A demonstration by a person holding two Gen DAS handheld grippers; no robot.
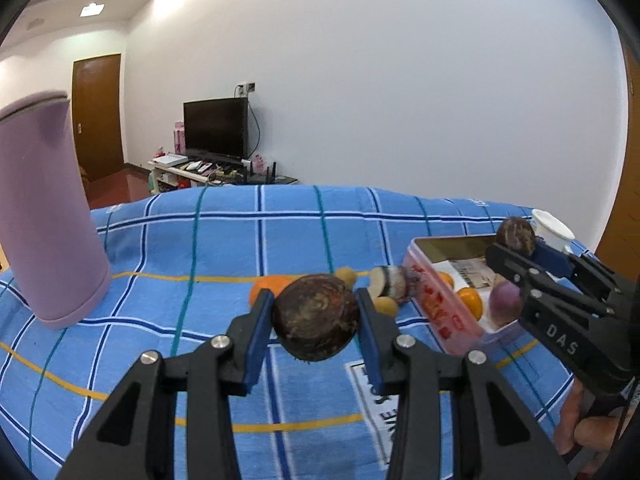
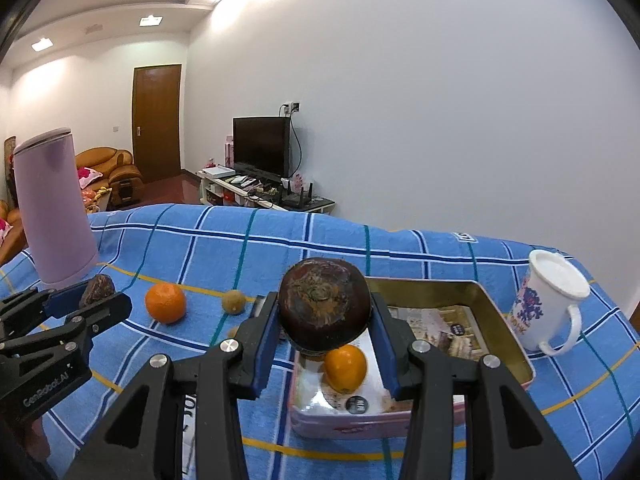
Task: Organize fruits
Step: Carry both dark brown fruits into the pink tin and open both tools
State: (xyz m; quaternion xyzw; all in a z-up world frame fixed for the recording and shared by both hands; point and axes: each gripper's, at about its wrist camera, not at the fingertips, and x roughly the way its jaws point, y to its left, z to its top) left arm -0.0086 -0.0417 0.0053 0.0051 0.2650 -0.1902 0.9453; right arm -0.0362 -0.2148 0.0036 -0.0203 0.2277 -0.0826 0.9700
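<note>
Your left gripper [image 1: 316, 318] is clamped on a dark round fruit [image 1: 316, 316], its 2 blue pads [image 1: 256, 340] pressing the fruit's sides, and it points slightly downward, held well to the left of the pink tin [image 1: 448, 308]. Your right gripper [image 2: 324, 316] grips a second dark fruit [image 2: 324, 306] the same way, 2 pads [image 2: 384, 348] tight against it, tilted a little downward and poised above the near end of the tin. From the left wrist view your right hand's fingers [image 1: 588, 432] show wrapped on that gripper's handle, on the near right side of the tin.
</note>
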